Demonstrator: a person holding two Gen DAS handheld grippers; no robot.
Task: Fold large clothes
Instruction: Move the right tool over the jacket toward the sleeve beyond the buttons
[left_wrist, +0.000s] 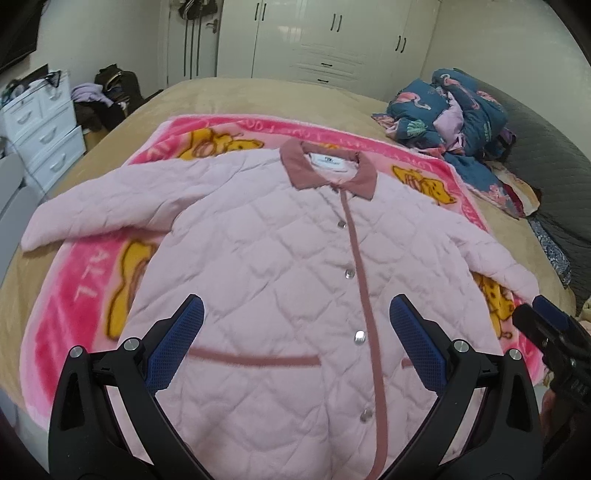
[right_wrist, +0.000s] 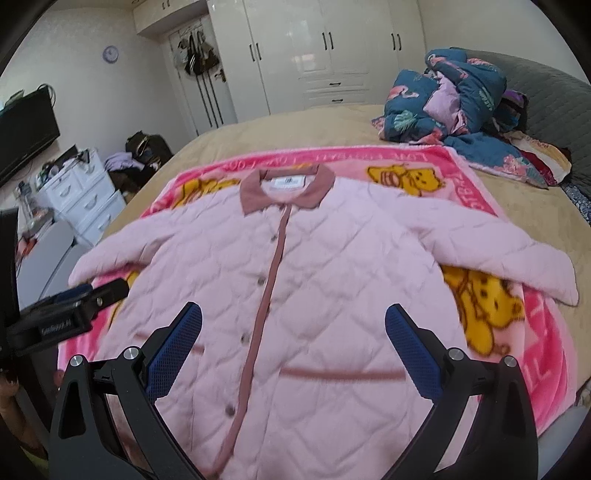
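Note:
A pale pink quilted jacket (left_wrist: 273, 258) with a dusty-rose collar and button placket lies flat, front up, sleeves spread, on a pink cartoon-bear blanket (left_wrist: 85, 288). It also shows in the right wrist view (right_wrist: 317, 280), on the same blanket (right_wrist: 532, 354). My left gripper (left_wrist: 297, 314) is open and empty, hovering above the jacket's lower front. My right gripper (right_wrist: 293, 317) is open and empty above the lower front too. The right gripper shows at the right edge of the left wrist view (left_wrist: 550, 325); the left gripper shows at the left edge of the right wrist view (right_wrist: 74, 299).
The blanket lies on a tan bed (left_wrist: 258, 99). A heap of blue floral bedding (left_wrist: 454, 110) sits at the far right by a grey headboard (right_wrist: 554, 96). White drawers (left_wrist: 44, 129) and a clothes pile stand left of the bed; white wardrobes (right_wrist: 325, 48) stand behind.

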